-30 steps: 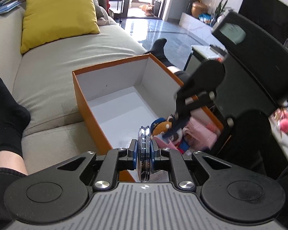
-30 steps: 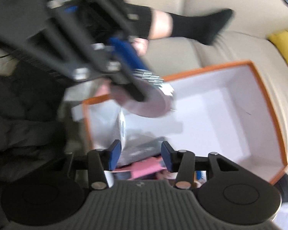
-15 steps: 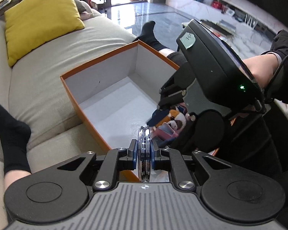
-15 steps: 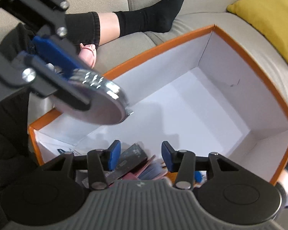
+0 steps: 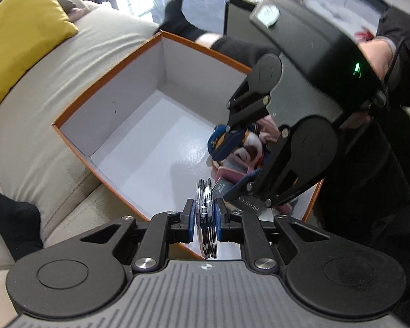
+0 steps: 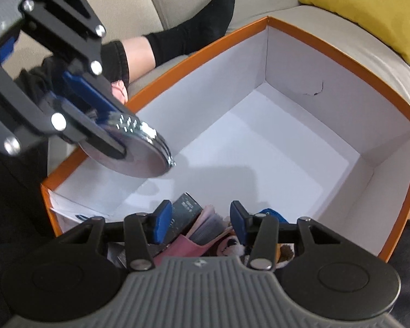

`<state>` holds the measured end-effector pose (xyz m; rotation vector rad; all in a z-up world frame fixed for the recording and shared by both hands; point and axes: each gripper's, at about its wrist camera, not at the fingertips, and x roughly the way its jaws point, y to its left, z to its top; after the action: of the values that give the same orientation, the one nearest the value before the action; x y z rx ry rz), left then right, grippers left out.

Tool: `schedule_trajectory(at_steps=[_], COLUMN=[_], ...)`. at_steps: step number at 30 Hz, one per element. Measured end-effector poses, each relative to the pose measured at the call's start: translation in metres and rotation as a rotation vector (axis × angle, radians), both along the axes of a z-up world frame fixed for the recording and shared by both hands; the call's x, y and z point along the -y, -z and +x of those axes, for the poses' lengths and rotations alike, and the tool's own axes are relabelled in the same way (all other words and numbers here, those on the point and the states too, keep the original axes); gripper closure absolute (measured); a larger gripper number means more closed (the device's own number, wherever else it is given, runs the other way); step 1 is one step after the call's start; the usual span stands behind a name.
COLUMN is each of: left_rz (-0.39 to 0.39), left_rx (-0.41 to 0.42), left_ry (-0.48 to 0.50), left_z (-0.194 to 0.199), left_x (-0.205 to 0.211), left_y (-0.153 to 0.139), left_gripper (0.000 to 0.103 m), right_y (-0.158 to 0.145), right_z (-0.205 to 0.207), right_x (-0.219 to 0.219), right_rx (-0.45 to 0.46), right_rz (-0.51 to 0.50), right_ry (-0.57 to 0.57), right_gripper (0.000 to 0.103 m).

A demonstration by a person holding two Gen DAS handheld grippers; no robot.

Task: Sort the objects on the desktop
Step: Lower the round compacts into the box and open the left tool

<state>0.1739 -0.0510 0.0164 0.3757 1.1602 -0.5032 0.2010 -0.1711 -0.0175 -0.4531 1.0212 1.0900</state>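
At about nine o'clock in the right wrist view the left gripper (image 6: 114,131) is clamped on a stack of shiny discs (image 6: 139,150), which looks like CDs, though glare makes that a guess. Its own camera shows the blue pads pressed tight against both faces of the stack (image 5: 205,216), edge-on at six o'clock. Compared with a second ago, the left gripper has swung in over the near rim of the orange box (image 6: 341,63) and tilted lower, so the discs now hang above the white floor rather than outside the wall. I judge the drop-in step close: only a release, or a short lowering first, remains for this item.

Moving right, the middle of the box is bare white. At five o'clock of the left view the right gripper (image 5: 243,161) has come down into the box corner, just above the plush toy (image 5: 232,142) and pink booklets (image 5: 232,175). In its own view the jaws (image 6: 196,218) stand wide apart with nothing between them; the dark card case (image 6: 186,213) and booklets lie beneath. Its load appears delivered already.
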Motion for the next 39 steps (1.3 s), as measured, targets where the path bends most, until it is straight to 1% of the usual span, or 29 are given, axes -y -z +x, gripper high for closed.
schedule_trajectory(at_steps=[3,8,9,12,15,18,19,22,25,28,31,33,35,37,39], left_rz=[0.070,0.207,0.225,0.241,0.257,0.324,0.339,0.401,0.447,0.429,0.402,0.356,0.300,0.237,0.182], left_rx=[-0.022,-0.101,-0.121,-0.168,-0.180,-0.174,-0.172,-0.165,-0.190,-0.215,-0.199,-0.175,-0.162,-0.154,-0.129], left_ry=[0.049,0.138,0.145,0.160,0.181,0.232,0.242,0.293,0.373,0.403,0.392,0.375,0.344,0.294,0.230], left_z=[0.005,0.008,0.009,0.013,0.015,0.012,0.011,0.009,0.003,0.001,0.000,-0.002,-0.004,-0.005,-0.007], left_x=[0.014,0.032,0.032,0.029,0.032,0.037,0.038,0.045,0.049,0.048,0.042,0.037,0.031,0.021,0.008], left_y=[0.008,0.039,0.045,0.057,0.061,0.066,0.068,0.076,0.089,0.096,0.094,0.088,0.078,0.067,0.057], left_gripper=[0.088,0.088,0.088,0.088,0.088,0.088,0.088,0.087,0.086,0.086,0.084,0.083,0.082,0.082,0.082], right_y=[0.000,0.003,0.004,0.009,0.010,0.011,0.011,0.009,0.007,0.003,0.002,0.002,0.001,0.001,0.002], right_z=[0.005,0.006,0.006,0.009,0.013,0.015,0.015,0.016,0.016,0.016,0.017,0.017,0.015,0.015,0.015], right_x=[-0.001,-0.003,-0.002,0.002,0.007,0.008,0.009,0.006,0.002,0.002,-0.003,-0.007,-0.006,-0.012,-0.018], right_rx=[-0.031,-0.011,-0.012,-0.020,-0.038,-0.043,-0.044,-0.055,-0.048,-0.051,-0.067,-0.070,-0.079,-0.076,-0.071], right_rz=[0.029,0.029,0.033,0.041,0.058,0.057,0.058,0.065,0.067,0.073,0.082,0.082,0.083,0.081,0.069], right_ry=[0.005,0.001,0.005,0.026,0.049,0.059,0.062,0.072,0.081,0.091,0.095,0.086,0.075,0.062,0.052], right_gripper=[0.054,0.054,0.054,0.054,0.054,0.054,0.055,0.063,0.065,0.070,0.073,0.074,0.080,0.081,0.081])
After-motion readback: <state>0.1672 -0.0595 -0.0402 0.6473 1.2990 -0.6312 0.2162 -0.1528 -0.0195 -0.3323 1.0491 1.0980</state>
